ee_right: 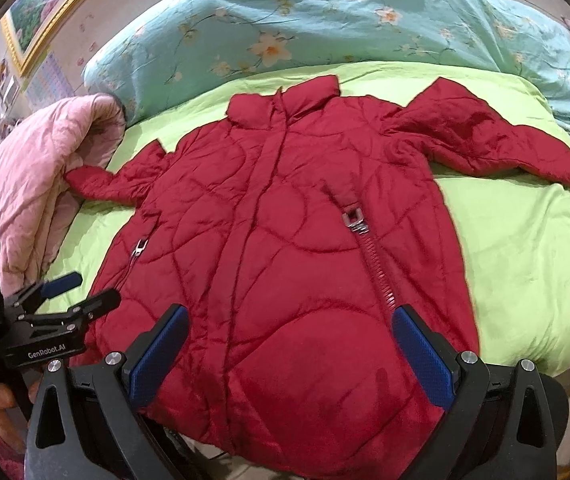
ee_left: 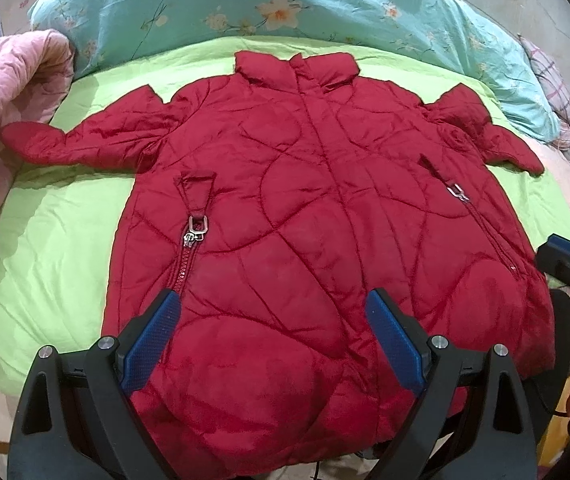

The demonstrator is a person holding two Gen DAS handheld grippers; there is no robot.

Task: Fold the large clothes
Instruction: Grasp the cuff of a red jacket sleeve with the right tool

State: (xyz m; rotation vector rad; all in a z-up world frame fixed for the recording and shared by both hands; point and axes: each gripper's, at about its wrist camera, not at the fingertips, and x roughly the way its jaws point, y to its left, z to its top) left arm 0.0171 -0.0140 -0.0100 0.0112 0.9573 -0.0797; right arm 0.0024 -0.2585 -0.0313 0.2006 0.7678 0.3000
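Red jacket (ee_left: 305, 220) laid flat, front up, sleeves out on the bed (ee_left: 57, 240) for folding; left gripper (ee_left: 273, 328) and right gripper (ee_right: 289, 340) above its hem, jaws apart, empty.

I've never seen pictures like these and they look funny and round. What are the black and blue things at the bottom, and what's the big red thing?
Those are claws a person holds, one in each hand. Each claw carries a little camera, so you get two pictures. One picture looks out over the left claw, the other over the right claw. The blue parts are its soft finger pads. Both claws are open and hold nothing yet. The big red thing is a puffy red jacket, spread flat on a green sheet on a bed, waiting to be folded. A pink quilt lies beside it.
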